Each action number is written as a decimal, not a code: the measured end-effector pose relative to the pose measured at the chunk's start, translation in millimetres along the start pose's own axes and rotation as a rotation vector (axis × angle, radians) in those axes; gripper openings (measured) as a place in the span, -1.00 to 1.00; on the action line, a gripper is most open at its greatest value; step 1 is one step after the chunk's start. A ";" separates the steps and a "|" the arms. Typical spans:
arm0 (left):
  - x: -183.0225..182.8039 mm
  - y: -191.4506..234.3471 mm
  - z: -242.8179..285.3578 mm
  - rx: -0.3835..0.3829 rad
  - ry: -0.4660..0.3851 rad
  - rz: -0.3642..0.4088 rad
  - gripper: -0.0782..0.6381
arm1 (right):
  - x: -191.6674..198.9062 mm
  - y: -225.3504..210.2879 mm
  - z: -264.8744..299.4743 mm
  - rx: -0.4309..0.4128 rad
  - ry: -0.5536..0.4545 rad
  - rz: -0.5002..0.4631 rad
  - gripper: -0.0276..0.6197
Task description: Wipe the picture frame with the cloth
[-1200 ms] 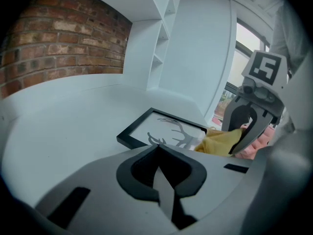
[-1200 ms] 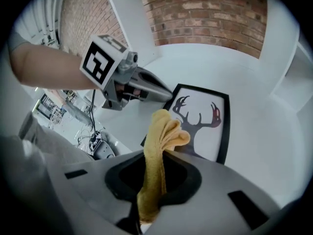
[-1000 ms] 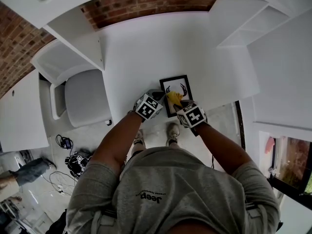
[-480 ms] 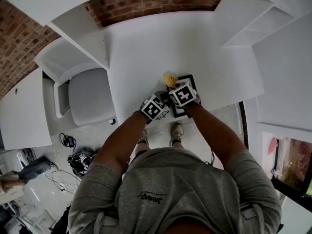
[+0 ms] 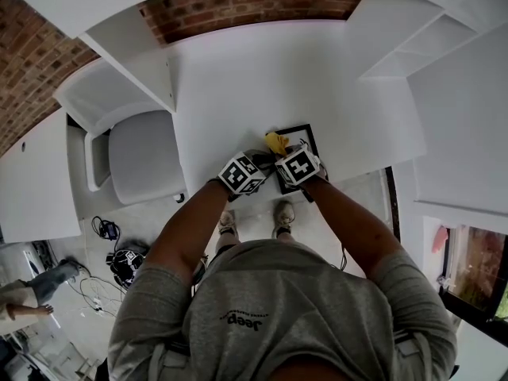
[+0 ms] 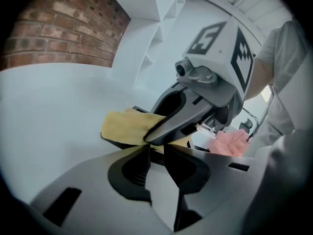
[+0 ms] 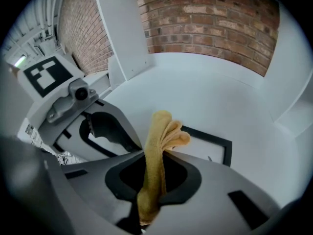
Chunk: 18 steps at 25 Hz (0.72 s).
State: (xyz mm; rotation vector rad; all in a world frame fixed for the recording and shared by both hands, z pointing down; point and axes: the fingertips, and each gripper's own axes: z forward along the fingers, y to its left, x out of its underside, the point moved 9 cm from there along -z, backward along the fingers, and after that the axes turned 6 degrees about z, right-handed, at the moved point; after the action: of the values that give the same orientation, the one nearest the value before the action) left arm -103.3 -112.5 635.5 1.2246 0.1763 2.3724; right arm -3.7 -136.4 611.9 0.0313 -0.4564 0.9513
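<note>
Blocking picture frame [image 7: 205,148]: cloth [image 7: 156,146], right tongs [image 7: 154,156].

Light: bright, even, diffuse
Glare: white table [image 5: 262,78] nearly washed out
Shadows: faint, soft-edged
Edges: fisheye bending, dark vignette corners
Focus: cloth [image 7: 155,151] sharp

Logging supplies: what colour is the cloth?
The cloth is yellow, clearest in the right gripper view.

Left arm [image 5: 190,228]: forearm stretched forward, angled inward.
Left gripper [image 6: 153,153]: jaws nearly together — pinching the picture frame [image 7: 215,142] at its edge.
Right arm [image 5: 357,228]: forearm converging on the left.
Right gripper [image 7: 155,155]: jaws clamped on the cloth [image 7: 161,129] — tips just ahead of the left's.
</note>
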 end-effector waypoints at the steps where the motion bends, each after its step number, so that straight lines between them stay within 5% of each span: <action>1: 2.0 1.8 -3.2 -0.007 -0.005 -0.010 -0.54 | 4.3 2.5 -0.9 -0.002 0.008 -0.018 -0.75; 18: 6.7 11.4 -15.7 -0.073 -0.004 -0.036 -0.54 | 74.6 32.6 -29.4 -0.038 0.110 -0.101 -0.75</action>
State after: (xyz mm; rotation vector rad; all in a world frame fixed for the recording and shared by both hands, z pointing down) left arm -123.0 -118.0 634.7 1.1822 0.1092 2.3249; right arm 17.9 -52.6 608.7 -0.0322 -0.3682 0.8408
